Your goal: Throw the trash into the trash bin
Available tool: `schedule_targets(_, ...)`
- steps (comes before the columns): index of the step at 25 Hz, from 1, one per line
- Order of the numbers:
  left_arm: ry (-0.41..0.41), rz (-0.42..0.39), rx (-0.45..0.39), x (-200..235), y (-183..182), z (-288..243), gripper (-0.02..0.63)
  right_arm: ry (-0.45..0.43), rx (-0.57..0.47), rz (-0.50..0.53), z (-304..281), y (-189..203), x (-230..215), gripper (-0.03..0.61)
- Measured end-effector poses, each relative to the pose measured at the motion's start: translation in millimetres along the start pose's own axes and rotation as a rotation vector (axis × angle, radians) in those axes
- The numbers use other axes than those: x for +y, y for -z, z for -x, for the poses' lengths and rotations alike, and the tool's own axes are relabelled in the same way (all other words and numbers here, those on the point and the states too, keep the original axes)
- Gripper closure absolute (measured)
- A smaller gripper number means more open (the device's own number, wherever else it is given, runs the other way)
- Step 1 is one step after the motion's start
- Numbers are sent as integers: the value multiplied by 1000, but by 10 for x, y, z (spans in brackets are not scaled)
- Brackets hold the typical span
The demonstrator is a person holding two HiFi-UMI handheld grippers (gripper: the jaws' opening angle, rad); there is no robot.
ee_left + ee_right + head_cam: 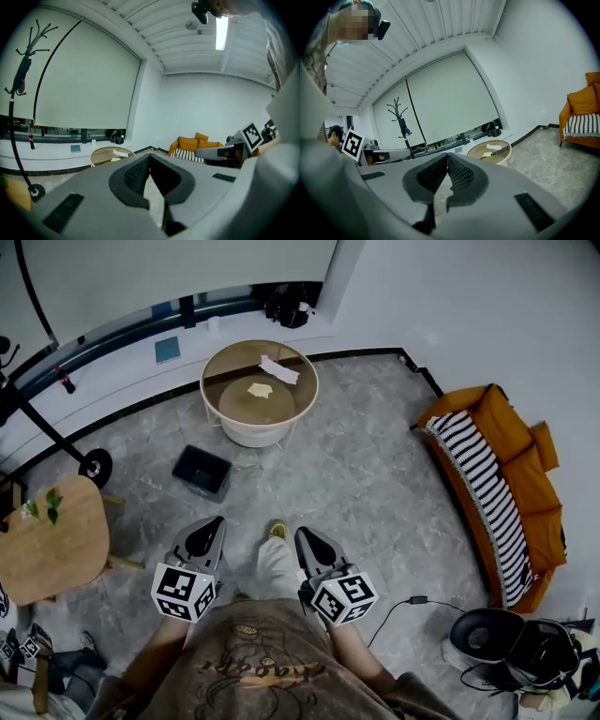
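Wooden desk (212, 371) bears white paper (279, 369) and yellow scrap (259, 390), black bin (202, 471) near it; left gripper (215, 521) and right gripper (303, 534), both well off it, jaws closed, empty.

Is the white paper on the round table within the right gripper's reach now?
Probably not yet: the right gripper, shut and empty, hangs well short, with open floor before the white paper. Nothing blocks the way; step closer.

White crumpled paper (278, 369) and yellowish scrap (259, 390) lie on the round table (234, 362); black square bin (202, 471) sits on floor nearby
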State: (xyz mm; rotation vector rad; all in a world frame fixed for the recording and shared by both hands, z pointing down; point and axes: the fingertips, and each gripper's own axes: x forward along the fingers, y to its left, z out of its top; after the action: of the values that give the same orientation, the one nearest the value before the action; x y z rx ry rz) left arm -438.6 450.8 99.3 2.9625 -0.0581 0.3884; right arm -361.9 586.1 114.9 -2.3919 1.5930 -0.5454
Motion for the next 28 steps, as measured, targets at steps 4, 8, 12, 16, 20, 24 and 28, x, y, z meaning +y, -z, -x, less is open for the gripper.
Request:
schedule_targets(4,-7,-5,6,107,-89,-256,595,-9,2,-15,-212,-94,-189,560)
schedule_targets(8,-15,-11,13,209,-186,-513,595,-10,8,-23,-419,-202,-390,560)
schedule_targets(12,-8,-24,23,380,-235,-784,595,-1,6,-36,-706,-272,-597,560)
schedule_targets(16,-17,-19,25,523,-392,-1090,595,-16,17,-38,-969,-423,-774,560)
schedule_targets(20,-32,-14,13,648,-558,-1381,595,-25,13,-27,-1211,-631,-980,560)
schedule_targets(24,-40,-9,11,735,-721,-1723,595,-39,14,-15,-1444,-878,-1231,560)
schedule_targets(28,-66,-3,1,859,-858,-2044,595,-57,12,-5,-1654,-1071,-1480,560)
